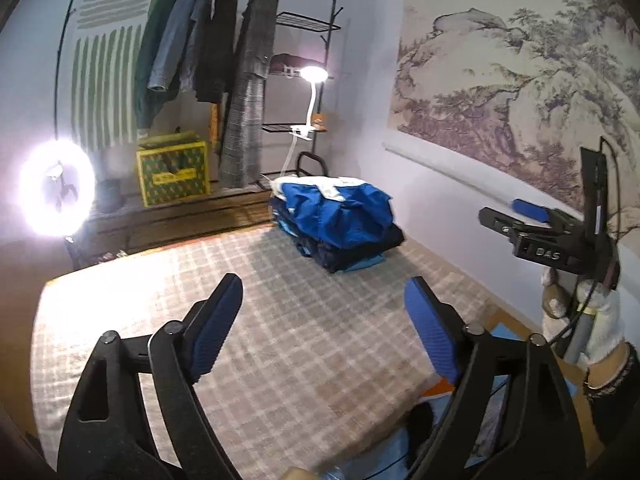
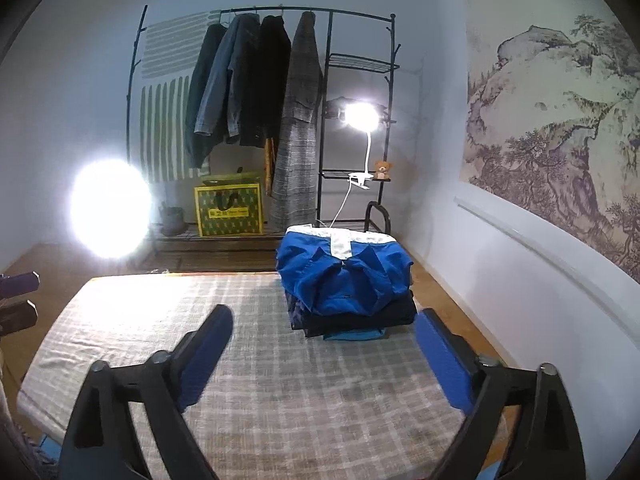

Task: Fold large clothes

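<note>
A stack of folded clothes, a blue and white jacket [image 1: 340, 212] on top of dark garments, sits at the far right corner of the checked mat [image 1: 256, 320]. It also shows in the right wrist view [image 2: 344, 280], on the same mat [image 2: 256, 380]. My left gripper [image 1: 324, 308] is open and empty above the mat's near part. My right gripper [image 2: 324, 340] is open and empty, just in front of the stack. The right gripper also shows in the left wrist view [image 1: 516, 216], held up at the right by a white-gloved hand.
A black clothes rack [image 2: 260, 80] with several hanging coats stands at the back wall. A yellow-green box [image 2: 230, 210] sits on its low shelf. A ring light [image 2: 108, 208] glares at the left, a clip lamp [image 2: 360, 116] at the rack. A wall with a landscape painting [image 2: 560, 120] runs along the right.
</note>
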`<state>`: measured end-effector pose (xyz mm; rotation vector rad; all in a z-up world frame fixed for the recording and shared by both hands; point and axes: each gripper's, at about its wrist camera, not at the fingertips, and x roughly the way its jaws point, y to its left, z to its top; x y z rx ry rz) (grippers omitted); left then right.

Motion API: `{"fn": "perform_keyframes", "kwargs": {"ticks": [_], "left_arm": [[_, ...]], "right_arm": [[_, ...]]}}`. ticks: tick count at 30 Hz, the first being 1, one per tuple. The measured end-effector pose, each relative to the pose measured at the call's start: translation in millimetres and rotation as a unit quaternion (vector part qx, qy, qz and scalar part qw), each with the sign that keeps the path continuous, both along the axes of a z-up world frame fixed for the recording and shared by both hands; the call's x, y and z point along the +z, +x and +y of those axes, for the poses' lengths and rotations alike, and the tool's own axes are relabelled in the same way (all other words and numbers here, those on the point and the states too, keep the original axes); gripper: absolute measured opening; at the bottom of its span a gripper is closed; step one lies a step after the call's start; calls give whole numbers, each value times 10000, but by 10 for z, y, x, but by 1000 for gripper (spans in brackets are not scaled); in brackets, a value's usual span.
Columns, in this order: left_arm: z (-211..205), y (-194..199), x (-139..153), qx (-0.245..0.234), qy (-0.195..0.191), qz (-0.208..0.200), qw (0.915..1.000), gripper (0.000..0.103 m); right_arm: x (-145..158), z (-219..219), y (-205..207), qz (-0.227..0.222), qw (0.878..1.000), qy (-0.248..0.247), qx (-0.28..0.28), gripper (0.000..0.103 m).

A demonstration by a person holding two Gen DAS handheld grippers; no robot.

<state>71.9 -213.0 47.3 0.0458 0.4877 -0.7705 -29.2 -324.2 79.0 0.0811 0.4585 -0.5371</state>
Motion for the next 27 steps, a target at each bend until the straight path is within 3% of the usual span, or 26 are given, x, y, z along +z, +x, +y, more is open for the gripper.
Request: {"fn": "perform_keyframes", "kwargs": {"ticks": [2,4,12,27], "left_arm": [[-40,47,-66,82,68,-124,9999,98],[-67,109,-141,104,41,-182,9998,102],[-178,369,-427,391,204,-240,9987,103],[-200,844,-984,722,454,380,9956,103]], "right_arm": [[-43,-1,58,-73,9999,-48,-78,103],[-102,-6,160,-89,9998,-130,-127,103],[-383,-116,551,-158,9997,18,-158,103],[-768,-308,853,-3,9997,92,-213,103]]}}
